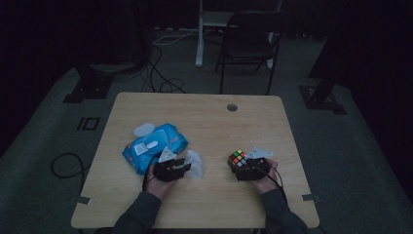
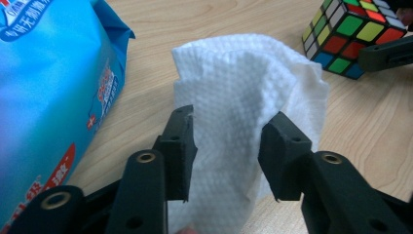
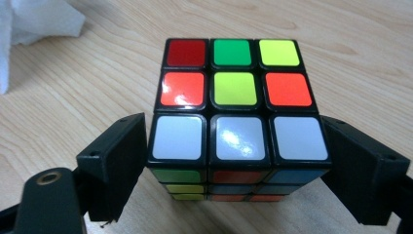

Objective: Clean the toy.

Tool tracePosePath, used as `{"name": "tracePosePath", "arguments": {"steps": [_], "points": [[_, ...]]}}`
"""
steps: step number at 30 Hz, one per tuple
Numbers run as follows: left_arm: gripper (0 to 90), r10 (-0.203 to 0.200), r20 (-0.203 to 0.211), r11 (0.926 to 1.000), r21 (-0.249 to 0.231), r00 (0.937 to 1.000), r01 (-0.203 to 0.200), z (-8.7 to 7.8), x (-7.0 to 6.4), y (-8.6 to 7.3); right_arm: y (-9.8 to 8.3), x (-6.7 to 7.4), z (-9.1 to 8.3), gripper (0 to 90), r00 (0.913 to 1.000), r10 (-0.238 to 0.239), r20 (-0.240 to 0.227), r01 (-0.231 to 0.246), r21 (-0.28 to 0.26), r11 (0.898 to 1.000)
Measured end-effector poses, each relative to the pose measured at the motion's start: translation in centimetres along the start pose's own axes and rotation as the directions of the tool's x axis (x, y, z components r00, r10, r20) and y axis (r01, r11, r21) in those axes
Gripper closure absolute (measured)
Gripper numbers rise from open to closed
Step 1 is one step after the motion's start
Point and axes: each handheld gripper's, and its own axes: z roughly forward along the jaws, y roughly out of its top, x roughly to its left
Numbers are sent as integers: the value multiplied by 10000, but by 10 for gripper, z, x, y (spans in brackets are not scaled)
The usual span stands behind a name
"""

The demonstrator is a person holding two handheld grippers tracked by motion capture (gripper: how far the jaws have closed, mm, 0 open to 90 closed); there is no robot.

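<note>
On the wooden table [image 1: 204,112], the far half lies bare, with open room between my hands and the near edge. At my left lies the blue wipes pack [image 1: 155,146], long axis slanting away to the right, flap lid raised. My right gripper [image 1: 249,166] flanks the puzzle cube [image 3: 236,117], white row nearest me, jaws against its sides; whether they press I cannot tell. My left gripper [image 1: 182,168] stands apart around the white wipe [image 2: 243,107], which rises crumpled between the jaws.

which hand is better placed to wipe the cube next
Left: its claw already straddles the white wipe, with the cube just to its right. The right claw brackets the cube.
</note>
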Motion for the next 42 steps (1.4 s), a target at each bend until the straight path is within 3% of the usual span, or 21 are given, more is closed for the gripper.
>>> {"name": "tracePosePath", "arguments": {"steps": [12,27,37,42], "points": [[496,-311,337,9979,-560,9989,329,-15,1,5,3,0,-12,134,10000,19,-68,-22,-505,9987],[489,-23,313,9934,-1146,9995,59,-38,-7,14,4,-5,-41,149,9996,190,206,-158,-1479,9889],[489,12,205,9903,-1392,9998,17,-52,-8,14,-4,-17,-53,245,9973,529,506,-433,-1754,9835],[491,-195,22,9900,-1395,9998,196,-57,-6,12,-9,-26,-60,344,9932,854,791,-690,-1910,9792]]}}
